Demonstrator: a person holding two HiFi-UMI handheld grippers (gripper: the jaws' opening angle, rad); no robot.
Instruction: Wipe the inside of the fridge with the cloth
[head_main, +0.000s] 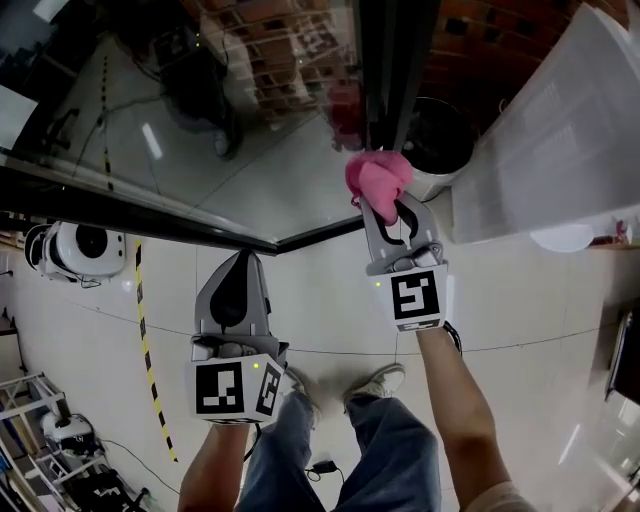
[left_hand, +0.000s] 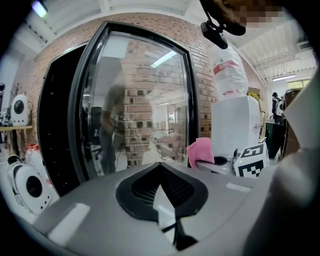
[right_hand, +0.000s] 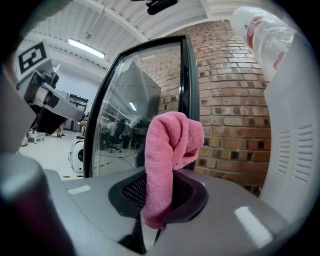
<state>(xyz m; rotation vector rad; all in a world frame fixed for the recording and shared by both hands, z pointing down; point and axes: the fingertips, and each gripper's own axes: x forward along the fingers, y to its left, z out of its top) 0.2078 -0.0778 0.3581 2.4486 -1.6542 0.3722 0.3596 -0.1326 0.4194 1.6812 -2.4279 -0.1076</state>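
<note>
The right gripper (head_main: 388, 215) has its jaws clamped on the pink cloth (head_main: 378, 180), which sticks up free above the tips, so it can rub a surface. It is just beside the dark edge of the fridge's glass door (head_main: 215, 120). The left gripper (head_main: 238, 268) hangs lower with jaws together and nothing between them, probably free for the door.

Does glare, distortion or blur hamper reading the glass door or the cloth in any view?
Head view: the glass door carries reflections that muddle what lies behind it; the pink cloth is sharp. Left gripper view: strong fisheye bend, dark corners, a faint figure showing in the glass. Right gripper view: same bend, cloth crisp, the frame's near left edge blurred.
</note>
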